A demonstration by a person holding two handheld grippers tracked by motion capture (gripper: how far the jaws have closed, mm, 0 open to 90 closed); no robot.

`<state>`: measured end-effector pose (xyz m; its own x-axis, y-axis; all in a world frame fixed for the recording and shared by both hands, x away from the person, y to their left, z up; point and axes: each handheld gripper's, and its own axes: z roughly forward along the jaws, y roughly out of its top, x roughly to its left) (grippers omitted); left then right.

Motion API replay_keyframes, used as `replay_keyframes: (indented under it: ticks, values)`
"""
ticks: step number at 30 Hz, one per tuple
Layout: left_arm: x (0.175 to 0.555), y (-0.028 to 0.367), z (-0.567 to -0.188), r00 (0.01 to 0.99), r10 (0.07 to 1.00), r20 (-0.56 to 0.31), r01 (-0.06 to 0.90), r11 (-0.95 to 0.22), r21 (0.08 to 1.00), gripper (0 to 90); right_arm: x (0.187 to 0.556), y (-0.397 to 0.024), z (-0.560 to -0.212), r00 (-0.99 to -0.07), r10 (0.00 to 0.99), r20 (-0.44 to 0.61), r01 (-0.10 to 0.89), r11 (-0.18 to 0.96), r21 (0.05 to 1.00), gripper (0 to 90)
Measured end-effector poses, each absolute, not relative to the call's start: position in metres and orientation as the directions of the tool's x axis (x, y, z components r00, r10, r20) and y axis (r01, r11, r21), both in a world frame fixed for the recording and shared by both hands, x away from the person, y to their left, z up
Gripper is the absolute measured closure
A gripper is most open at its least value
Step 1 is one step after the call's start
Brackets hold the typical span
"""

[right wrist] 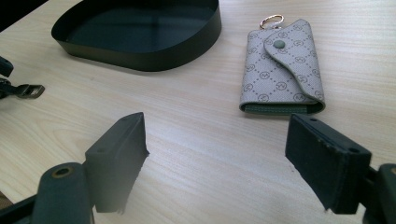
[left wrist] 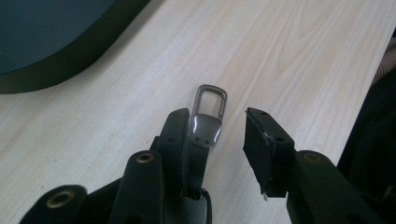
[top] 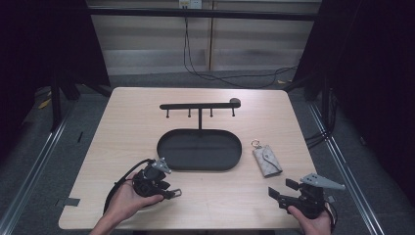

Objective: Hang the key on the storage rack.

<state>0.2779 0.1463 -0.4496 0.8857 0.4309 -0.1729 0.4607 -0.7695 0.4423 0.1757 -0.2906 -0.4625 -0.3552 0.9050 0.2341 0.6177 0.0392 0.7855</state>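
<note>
The left gripper [top: 166,188] is hovering low over the near left part of the bench [top: 127,122], with its jaws standing partly apart in the left gripper view. A dark strap with a metal clasp [left wrist: 208,112] is lying between those jaws, resting against the inner face of the left-hand one and clear of the other, so the gripper is not clamping it. The strap's long axis is running along the jaws, and the clasp's open rectangular loop is pointing straight ahead, just past the jaw tips; in the high view that end is pointing toward the right gripper. A black oval tray [top: 166,147] is sitting just ahead of this gripper and to its left, with a hook rack [top: 199,105] standing at the tray's far edge. The right gripper [top: 279,191] is being held at the near right corner of the bench, its jaws spread wide and holding nothing. A grey patterned key pouch [right wrist: 282,70] is lying flat ahead of it, nearer its right-hand jaw, well clear of both jaws. The pouch's long axis is running away from the gripper, with its gold ring [right wrist: 271,20] at the far end.
</note>
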Motion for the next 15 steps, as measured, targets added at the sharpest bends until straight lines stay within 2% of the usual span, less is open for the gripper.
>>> replay_keyframes:
  ticks: [15]
  values:
    - [0.285, 0.133, -0.458, 0.903, 0.404, -0.143, 0.428, -0.837, 0.342, 61.1, 0.176, -0.29, -0.463, -0.357, 0.904, 0.236, 0.621, 0.041, 0.783, 20.6]
